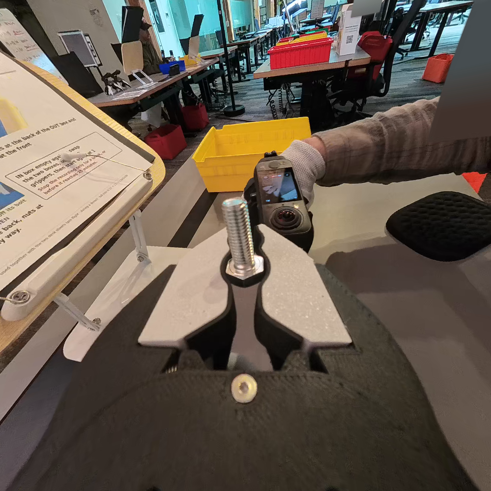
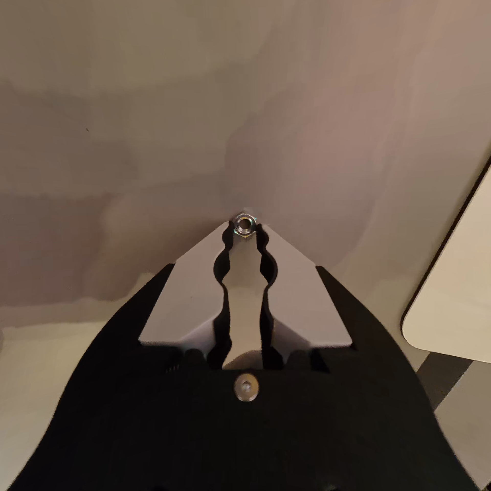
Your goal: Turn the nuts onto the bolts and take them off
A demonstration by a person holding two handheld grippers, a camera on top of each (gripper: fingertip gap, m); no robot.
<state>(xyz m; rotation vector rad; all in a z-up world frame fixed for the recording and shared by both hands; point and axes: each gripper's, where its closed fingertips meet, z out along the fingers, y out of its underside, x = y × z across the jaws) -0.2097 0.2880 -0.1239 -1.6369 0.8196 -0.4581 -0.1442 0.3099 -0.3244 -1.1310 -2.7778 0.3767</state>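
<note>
- Count: one bolt (image 1: 239,239), one nut (image 2: 244,225), one yellow bin (image 1: 239,156).
- Your left gripper (image 1: 244,271) is clenched on the bolt's hex head; the threaded shank stands upright, clear of the fingers.
- Your right gripper (image 2: 244,228) pinches the nut at its fingertips, bore facing the camera, over the pale table (image 2: 239,106).
- Hidden: in the left wrist view your gloved hand (image 1: 303,164) and a camera body (image 1: 281,196) cover the right gripper's fingers.
- Surroundings: the yellow bin sits beyond the bolt; an instruction board (image 1: 66,172) stands left of it, a black mesh pad (image 1: 438,223) to its right.
</note>
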